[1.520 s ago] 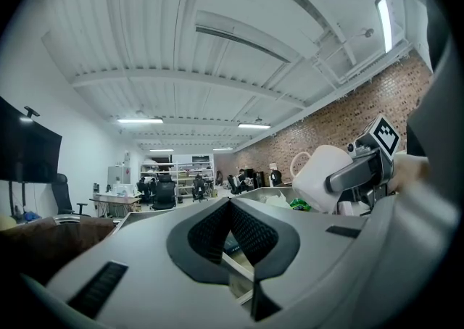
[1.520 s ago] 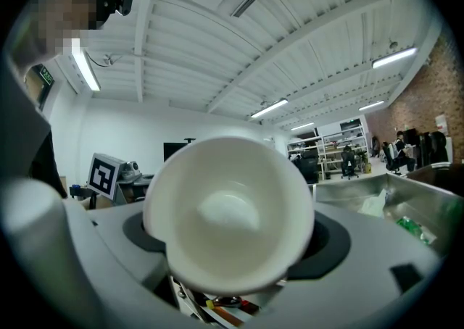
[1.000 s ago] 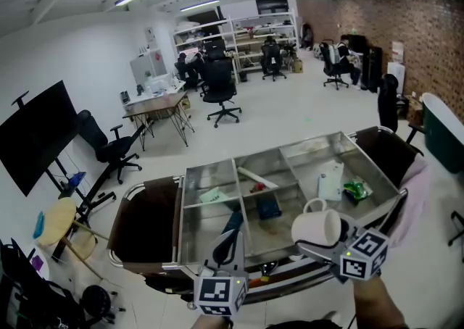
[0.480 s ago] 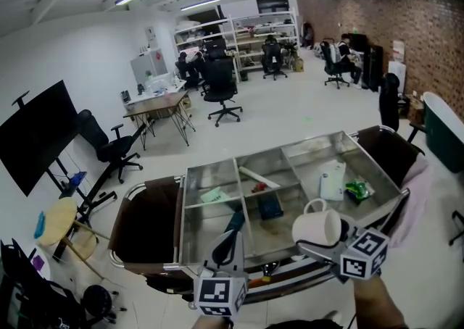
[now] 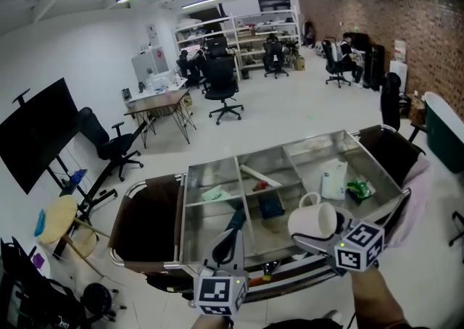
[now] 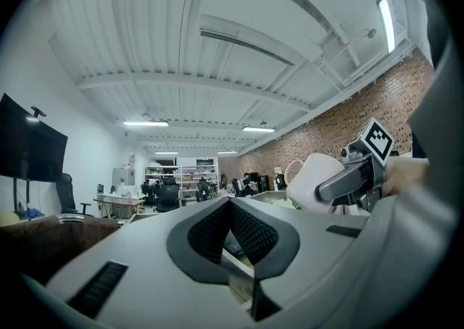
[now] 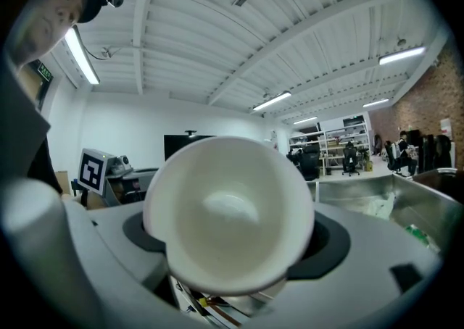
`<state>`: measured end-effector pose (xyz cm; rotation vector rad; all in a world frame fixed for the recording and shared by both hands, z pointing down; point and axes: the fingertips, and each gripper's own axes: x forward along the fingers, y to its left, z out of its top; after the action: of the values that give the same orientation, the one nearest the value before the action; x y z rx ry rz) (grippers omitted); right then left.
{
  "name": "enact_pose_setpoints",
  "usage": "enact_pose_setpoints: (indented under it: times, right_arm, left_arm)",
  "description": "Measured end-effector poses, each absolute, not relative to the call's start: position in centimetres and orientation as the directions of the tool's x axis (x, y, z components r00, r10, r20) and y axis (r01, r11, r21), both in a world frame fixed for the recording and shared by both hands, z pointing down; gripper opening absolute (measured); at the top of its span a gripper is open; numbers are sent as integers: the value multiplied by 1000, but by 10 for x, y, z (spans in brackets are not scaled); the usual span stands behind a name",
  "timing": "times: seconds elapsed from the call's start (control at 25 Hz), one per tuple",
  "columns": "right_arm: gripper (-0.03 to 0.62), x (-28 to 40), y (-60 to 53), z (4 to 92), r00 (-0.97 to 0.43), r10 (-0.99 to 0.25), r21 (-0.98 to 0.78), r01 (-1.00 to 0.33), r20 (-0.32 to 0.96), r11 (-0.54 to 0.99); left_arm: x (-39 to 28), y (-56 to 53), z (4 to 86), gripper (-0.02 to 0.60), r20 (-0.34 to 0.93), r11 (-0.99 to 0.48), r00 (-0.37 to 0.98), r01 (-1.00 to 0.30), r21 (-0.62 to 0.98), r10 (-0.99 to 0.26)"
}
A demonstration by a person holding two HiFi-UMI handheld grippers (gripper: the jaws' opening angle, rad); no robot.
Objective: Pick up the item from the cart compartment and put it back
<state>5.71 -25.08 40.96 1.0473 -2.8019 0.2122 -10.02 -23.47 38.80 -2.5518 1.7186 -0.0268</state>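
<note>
A white mug [image 5: 313, 222] lies on its side in my right gripper [image 5: 309, 232], which is shut on it above the cart's front edge. The handle points up and away in the head view. In the right gripper view the mug's open mouth [image 7: 228, 211] faces the camera and hides the jaw tips. The steel cart [image 5: 181, 206] has several compartments below and beyond the mug. My left gripper [image 5: 233, 227] hangs over the cart's front middle, its pads [image 6: 217, 226] closed together with nothing between them. From the left gripper view the mug [image 6: 313, 182] shows at the right.
The compartments hold a white pouch [image 5: 332, 180], a green packet [image 5: 357, 190], a dark blue item [image 5: 269, 206], a white tube [image 5: 255, 177] and a pale wrapper [image 5: 214, 195]. Office chairs [image 5: 220, 85], desks and shelves stand beyond on the open floor. A pink cloth [image 5: 413, 197] hangs at the right.
The right gripper and the mug have shifted slightly left and up. The left gripper has not moved.
</note>
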Motion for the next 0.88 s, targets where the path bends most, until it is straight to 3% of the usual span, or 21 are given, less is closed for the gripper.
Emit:
enact_pose_setpoints:
  times: [0.88]
  right_arm:
    - [469, -6, -330, 467, -640, -478, 57, -563, 602, 825]
  left_arm:
    - [-101, -231, 383, 0, -28, -367, 369, -928, -61, -929]
